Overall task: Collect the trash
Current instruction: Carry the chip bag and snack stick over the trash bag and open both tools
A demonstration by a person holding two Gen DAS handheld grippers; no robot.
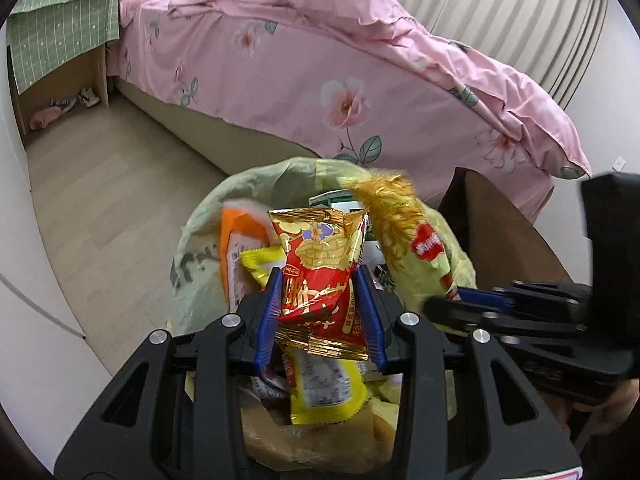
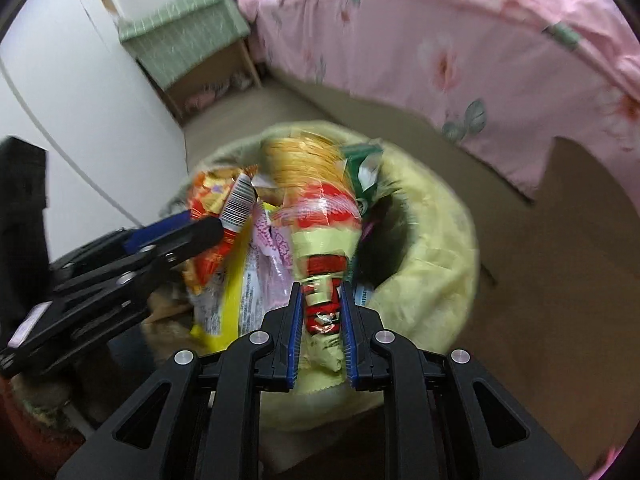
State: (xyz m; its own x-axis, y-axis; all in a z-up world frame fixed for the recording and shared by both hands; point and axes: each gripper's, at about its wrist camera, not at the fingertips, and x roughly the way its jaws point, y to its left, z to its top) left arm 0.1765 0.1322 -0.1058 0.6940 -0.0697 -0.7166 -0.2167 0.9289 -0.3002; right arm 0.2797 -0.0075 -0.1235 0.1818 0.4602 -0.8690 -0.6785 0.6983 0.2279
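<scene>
The red snack packet [image 1: 320, 280] is clamped in the left gripper [image 1: 322, 304] directly above the open trash bag [image 1: 192, 264]; the yellow noodle packet [image 2: 320, 240] is pinched in the right gripper [image 2: 320, 312] above the same bag. Both packets should be lowered past the bag rim before release, so that neither is caught on wrappers already inside, beside the bed [image 1: 320, 60]

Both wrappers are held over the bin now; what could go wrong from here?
1. The pale green bin bag is already heaped, so the red-and-gold peanut packet in the left hand-held gripper may slide off onto the floor.
2. The yellow-and-red crinkled wrapper in the right hand-held gripper is pinched at its tail; it might snag.
</scene>
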